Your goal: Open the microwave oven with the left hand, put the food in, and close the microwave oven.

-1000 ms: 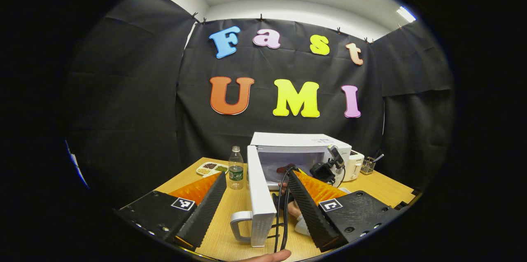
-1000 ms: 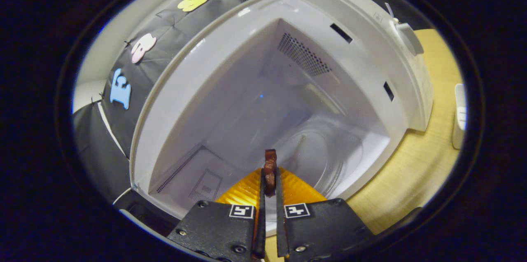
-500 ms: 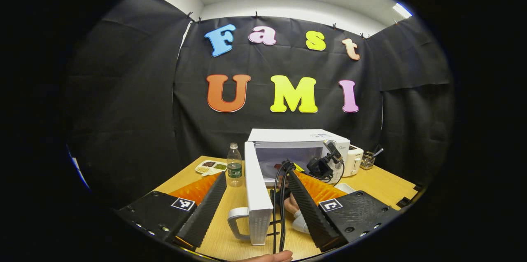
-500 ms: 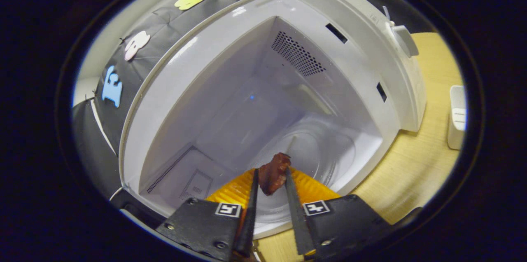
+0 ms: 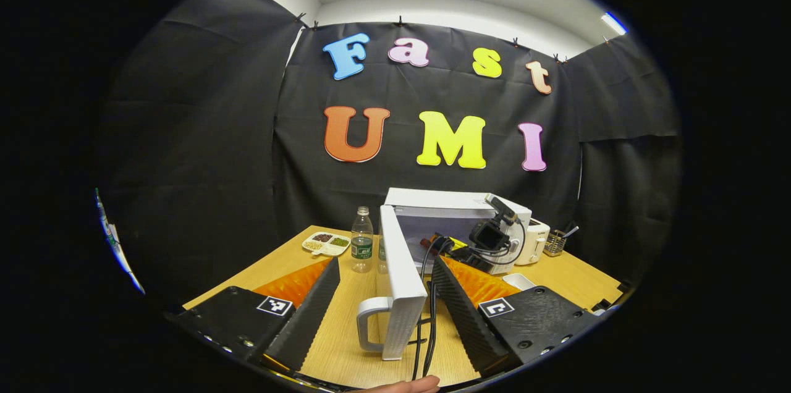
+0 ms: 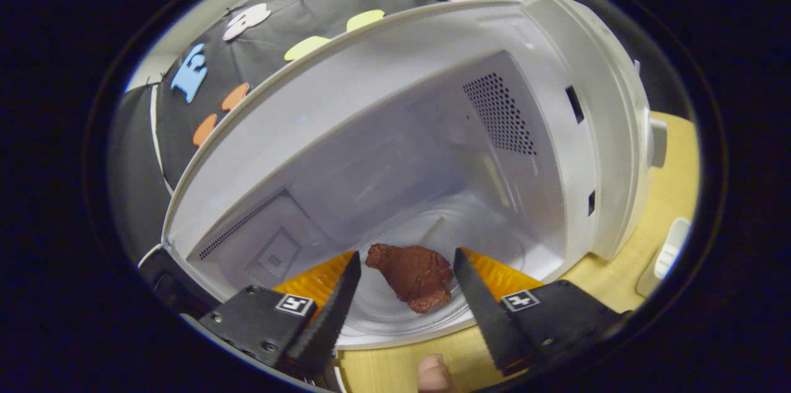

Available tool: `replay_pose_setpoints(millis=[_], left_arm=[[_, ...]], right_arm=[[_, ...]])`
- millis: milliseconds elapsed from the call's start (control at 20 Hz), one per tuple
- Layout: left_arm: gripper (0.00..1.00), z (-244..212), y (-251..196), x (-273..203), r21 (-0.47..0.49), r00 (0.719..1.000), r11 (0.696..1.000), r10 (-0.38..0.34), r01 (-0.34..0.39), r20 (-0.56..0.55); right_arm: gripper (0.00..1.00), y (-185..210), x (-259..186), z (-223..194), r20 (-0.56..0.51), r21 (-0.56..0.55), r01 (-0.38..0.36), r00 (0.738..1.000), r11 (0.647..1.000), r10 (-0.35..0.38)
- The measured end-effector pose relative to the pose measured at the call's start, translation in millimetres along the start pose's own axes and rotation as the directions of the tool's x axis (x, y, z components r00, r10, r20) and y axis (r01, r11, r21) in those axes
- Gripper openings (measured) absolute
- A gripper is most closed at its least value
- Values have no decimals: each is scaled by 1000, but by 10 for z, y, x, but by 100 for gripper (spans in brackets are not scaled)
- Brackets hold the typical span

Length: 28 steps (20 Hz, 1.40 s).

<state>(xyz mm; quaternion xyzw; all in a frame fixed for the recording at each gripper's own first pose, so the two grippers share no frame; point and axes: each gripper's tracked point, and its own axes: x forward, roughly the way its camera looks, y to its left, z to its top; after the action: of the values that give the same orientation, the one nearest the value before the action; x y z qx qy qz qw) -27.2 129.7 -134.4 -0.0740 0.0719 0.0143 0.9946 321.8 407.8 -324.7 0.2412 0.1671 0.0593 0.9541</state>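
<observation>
**Food on the turntable, both claws released**

In the right gripper view, the right claw (image 6: 401,294) stands spread, fingers clear of the brown food (image 6: 413,275) lying between them on the glass turntable (image 6: 494,245) inside the microwave (image 6: 383,133). In the left gripper view, the left claw (image 5: 386,300) is released, its fingers flanking the open door (image 5: 400,282) at 6 o'clock without touching. A bottle (image 5: 361,248) stands on the counter (image 5: 346,319) at 11 o'clock from the door.

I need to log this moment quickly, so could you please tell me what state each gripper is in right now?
Left gripper: open, holding nothing.
Right gripper: open, jaws apart on either side of the reddish-brown piece of food, not gripping it.
</observation>
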Motion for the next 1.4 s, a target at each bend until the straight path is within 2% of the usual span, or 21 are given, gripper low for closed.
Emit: replay_pose_setpoints(millis=[50, 100, 150, 350, 450, 650, 800, 900, 1050, 1200, 1350, 1400], left_arm=[[94, -1, -4, -13, -6, 1000, 1000, -4, 4, 1], [94, 15, 4, -35, -10, 1000, 1000, -5, 5, 4], [94, 28, 17, -44, -11, 1000, 1000, -4, 4, 6], [93, 28, 92, -71, -10, 1000, 1000, 0, 1, 16], [94, -24, 144, -58, -17, 1000, 1000, 9, -9, 7], [94, -190, 265, 18, -47, 1000, 999, 24, -25, -19], [95, -177, 315, -22, -71, 1000, 997, 5, -4, 6], [95, -185, 420, -67, -70, 1000, 997, 23, -22, 13], [94, -104, 554, -155, -68, 998, 996, 52, -49, 43], [94, -66, 757, -276, -36, 991, 993, 117, -115, 67], [94, -49, 866, -320, 19, 979, 984, 174, -177, 102], [93, -102, 866, -286, 48, 980, 983, 172, -178, 103]], right_arm=[[100, 1, -51, 46, 0, -23, 0, 1000, 1000, 0], [89, -3, -123, 122, 16, -28, -6, 1000, 1000, 7], [100, 6, -208, 185, 27, -25, -17, 999, 1000, 18], [100, -8, -589, 325, 3, -39, -59, 998, 998, 59], [99, 4, -839, 400, 4, -92, -97, 995, 991, 98], [99, -91, -1413, 627, 46, -236, -127, 989, 963, 141], [99, -134, -1962, 865, 84, -300, -152, 979, 942, 184], [99, -194, -2396, 1093, 130, -346, -143, 972, 927, 198], [99, -359, -3004, 1401, 213, -421, -80, 960, 903, 184], [99, -517, -3670, 1681, 297, -460, -36, 936, 887, 192], [100, -691, -4206, 1745, 303, -477, -38, 931, 878, 204], [100, -766, -4363, 1765, 303, -472, -42, 930, 881, 207]])
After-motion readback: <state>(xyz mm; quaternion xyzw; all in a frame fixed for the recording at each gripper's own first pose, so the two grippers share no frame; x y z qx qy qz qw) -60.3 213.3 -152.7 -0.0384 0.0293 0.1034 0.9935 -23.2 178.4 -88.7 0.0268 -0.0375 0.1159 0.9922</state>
